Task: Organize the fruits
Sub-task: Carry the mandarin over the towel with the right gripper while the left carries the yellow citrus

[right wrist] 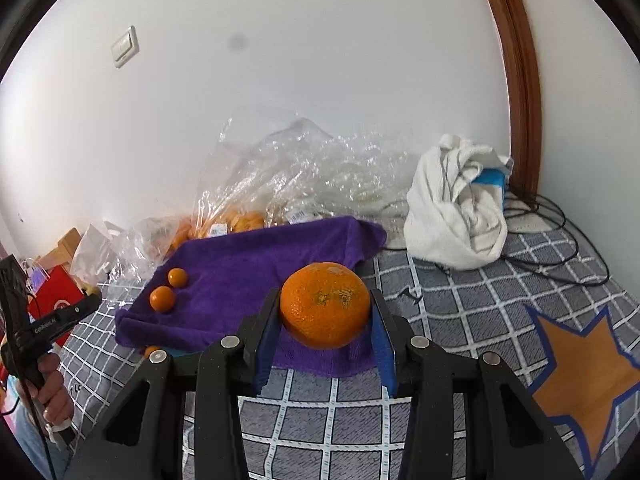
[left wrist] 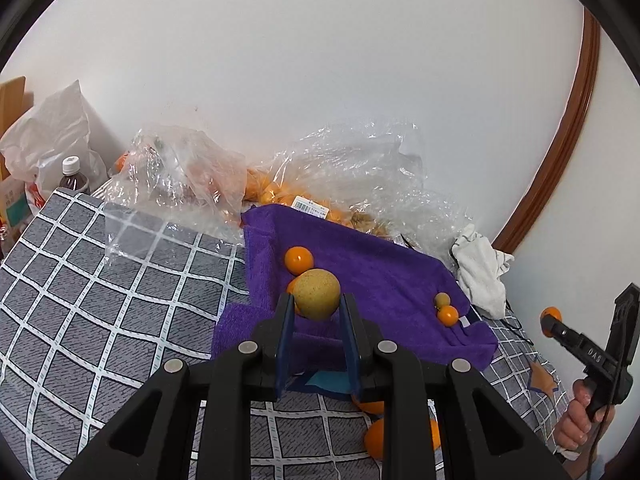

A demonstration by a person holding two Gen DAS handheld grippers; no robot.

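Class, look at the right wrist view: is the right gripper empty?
No: the right gripper holds a large orange pressed between its blue pads, above the purple towel.

My black left gripper hides round orange fruits below; crumpled clear plastic bags blur theirs

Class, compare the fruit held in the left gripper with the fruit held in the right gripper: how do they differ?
The yellow-green fruit is dull and speckled; the big orange is bright with brownish blemishes. The orange fills wider-set jaws in the right gripper; the left gripper stands narrower. Both are round, clamped above the purple towel.
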